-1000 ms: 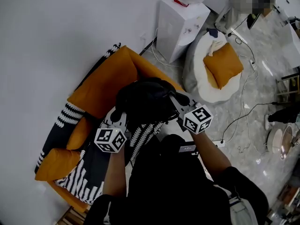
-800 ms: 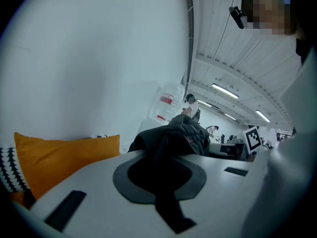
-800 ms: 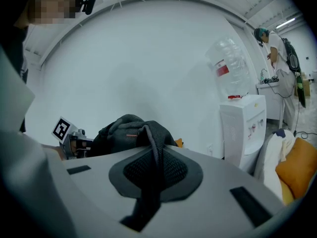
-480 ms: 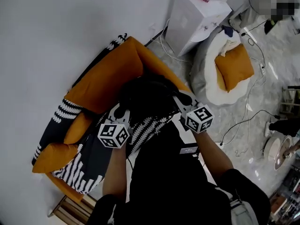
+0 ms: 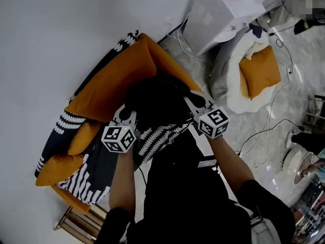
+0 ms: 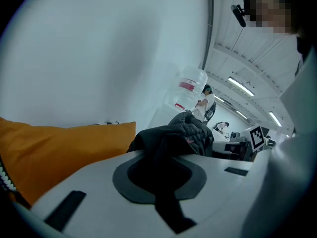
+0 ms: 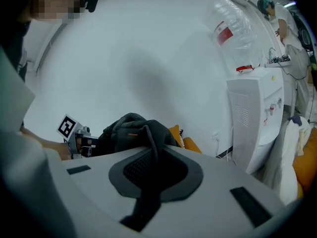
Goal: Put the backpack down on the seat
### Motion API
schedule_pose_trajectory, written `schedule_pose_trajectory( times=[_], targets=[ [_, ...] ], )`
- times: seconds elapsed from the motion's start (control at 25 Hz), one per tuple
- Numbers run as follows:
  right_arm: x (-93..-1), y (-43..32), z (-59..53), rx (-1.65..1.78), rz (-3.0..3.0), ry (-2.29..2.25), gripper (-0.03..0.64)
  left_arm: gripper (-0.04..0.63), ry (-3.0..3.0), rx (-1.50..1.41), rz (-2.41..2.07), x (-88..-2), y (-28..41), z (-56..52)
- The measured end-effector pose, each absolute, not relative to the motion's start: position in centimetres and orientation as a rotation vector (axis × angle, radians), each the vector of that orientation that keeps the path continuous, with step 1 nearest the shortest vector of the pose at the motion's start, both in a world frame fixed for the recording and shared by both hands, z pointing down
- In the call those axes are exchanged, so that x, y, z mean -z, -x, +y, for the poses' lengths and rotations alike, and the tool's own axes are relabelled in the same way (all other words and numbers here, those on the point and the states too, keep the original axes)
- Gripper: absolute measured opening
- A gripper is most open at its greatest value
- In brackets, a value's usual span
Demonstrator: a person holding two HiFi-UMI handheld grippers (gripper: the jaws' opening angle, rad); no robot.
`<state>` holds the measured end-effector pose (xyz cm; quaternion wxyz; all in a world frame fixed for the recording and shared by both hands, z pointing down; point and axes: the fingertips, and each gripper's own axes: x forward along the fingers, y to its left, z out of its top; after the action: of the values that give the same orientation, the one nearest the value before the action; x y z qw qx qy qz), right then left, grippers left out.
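Backpack (image 5: 157, 104): black, at frame centre in the head view, carried between our two grippers.

Left gripper (image 5: 126, 120): fingers (image 6: 89, 182) clenched on black backpack fabric, which runs up out of the gap into the bulk of the bag.

Right gripper (image 5: 194, 108): fingers (image 7: 218, 182) clamped on a dark strap of the same bag.

The bag hangs over the orange seat (image 5: 114, 88), which runs from centre to lower left along the white wall (image 5: 61, 34). We cannot tell whether the bag's underside touches the seat. The seat back rises just beyond the bag.

On the seat, a black-and-white striped throw (image 5: 160, 139) lies directly under the bag and spreads to the lower left. Orange cushions (image 5: 57, 169) are piled at the lower-left end.

At upper right a white water dispenser (image 5: 218, 9) stands against the wall. Just beside it is a pale round pouf (image 5: 222, 85) with an orange pillow (image 5: 260, 71) on top. Cables (image 5: 264, 131) trail over the grey floor (image 5: 277, 111) at right, well apart from the seat.
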<state>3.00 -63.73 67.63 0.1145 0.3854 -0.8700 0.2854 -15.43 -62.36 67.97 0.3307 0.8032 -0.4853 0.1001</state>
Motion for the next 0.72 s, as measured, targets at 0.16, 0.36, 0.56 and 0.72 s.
schedule_pose_trajectory(
  times=[0.16,0.36,0.56,0.72],
  targets=[
    [-69.1,-2.9,-65.4,-0.846,-2.504,-1.147,0.046,0.032,-2.107,-0.319,-1.263,-69.1,15.4,-63.6],
    [-71.2,-2.8,-67.2,-0.845,-2.443,-1.135,0.048,0.034,-2.048,-0.335,-1.305,-71.0,15.5,-64.7],
    [-73.9,-3.2,-68.2,-0.877,-2.381,-1.143,0.048,0.037,-2.027,-0.431,-1.291,-73.5,15.1,-65.8],
    [-75.5,-3.3,-68.4,-0.885,-2.354,-1.126,0.051,0.041,-1.995,-0.451,-1.276,-75.1,15.1,-66.0]
  ],
)
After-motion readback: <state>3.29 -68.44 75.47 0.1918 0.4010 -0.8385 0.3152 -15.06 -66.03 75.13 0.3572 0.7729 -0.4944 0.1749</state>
